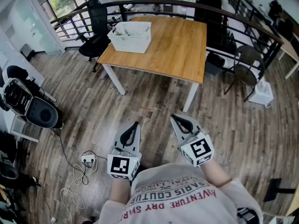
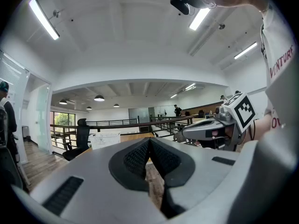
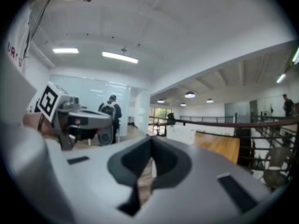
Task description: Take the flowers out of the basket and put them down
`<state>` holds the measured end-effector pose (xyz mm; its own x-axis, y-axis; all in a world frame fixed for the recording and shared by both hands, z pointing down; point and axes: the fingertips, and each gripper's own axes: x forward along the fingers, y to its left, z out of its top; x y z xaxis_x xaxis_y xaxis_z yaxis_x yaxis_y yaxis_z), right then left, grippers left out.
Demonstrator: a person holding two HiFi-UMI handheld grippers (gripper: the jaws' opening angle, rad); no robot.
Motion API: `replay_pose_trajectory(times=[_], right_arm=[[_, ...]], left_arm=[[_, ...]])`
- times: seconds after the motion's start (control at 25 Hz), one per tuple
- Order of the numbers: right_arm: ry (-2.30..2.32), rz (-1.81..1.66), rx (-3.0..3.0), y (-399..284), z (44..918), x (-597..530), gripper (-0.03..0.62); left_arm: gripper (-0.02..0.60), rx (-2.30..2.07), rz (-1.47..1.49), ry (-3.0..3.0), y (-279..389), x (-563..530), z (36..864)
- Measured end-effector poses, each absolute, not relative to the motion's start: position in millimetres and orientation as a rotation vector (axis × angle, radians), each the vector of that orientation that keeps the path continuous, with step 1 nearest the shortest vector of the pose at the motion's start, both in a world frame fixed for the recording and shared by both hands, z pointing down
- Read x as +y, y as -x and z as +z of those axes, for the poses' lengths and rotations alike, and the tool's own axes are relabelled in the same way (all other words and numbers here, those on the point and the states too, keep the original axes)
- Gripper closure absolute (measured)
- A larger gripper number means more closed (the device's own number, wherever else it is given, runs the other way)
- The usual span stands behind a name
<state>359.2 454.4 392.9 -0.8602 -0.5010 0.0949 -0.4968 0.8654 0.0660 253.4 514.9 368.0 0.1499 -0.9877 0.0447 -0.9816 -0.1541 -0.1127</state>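
A white slatted basket [image 1: 130, 36] stands on the far left part of a wooden table [image 1: 168, 50], with green stems of flowers [image 1: 122, 32] showing inside it. Both grippers are held close to my body, well short of the table. My left gripper [image 1: 136, 124] is shut and empty, its jaws meeting at the tip. My right gripper [image 1: 174, 117] is shut too, with nothing between its jaws. In the left gripper view the basket [image 2: 104, 140] appears small and far off beyond the shut jaws. In the right gripper view the basket [image 3: 181, 134] is also distant.
A black office chair [image 1: 96, 31] stands left of the table, a dark chair [image 1: 246, 69] to its right. A curved railing [image 1: 243, 20] runs behind. A power strip with cables [image 1: 86, 161] lies on the wood floor at my left. A person [image 3: 110, 118] stands in the background.
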Motion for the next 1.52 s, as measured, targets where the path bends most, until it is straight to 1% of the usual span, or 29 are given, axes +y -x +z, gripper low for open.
replay_pose_trajectory(times=[0.64, 0.96, 1.12, 1.24, 1.52], right_arm=[[-0.779, -0.016, -2.925, -342.4, 396.3, 438.9, 0.565], [-0.767, 0.062, -2.863, -312.4, 415.9, 420.3, 0.565], [-0.811, 0.111, -2.827, -275.9, 418.0, 391.6, 0.565], [-0.848, 0.144, -2.805, -239.6, 415.1, 373.6, 0.565], [-0.936, 0.189, -2.784, -139.0, 413.0, 344.9, 0.565]], left_arm=[[0.565, 2.036, -0.150, 2.371, -241.1, 501.8, 369.6], [0.565, 2.027, -0.175, 2.429, -211.3, 477.1, 385.5], [0.565, 2.028, -0.170, 2.459, -170.4, 453.8, 379.5], [0.565, 2.058, -0.153, 2.475, -124.5, 438.3, 375.6], [0.565, 1.979, -0.152, 2.499, -11.1, 408.2, 370.0]])
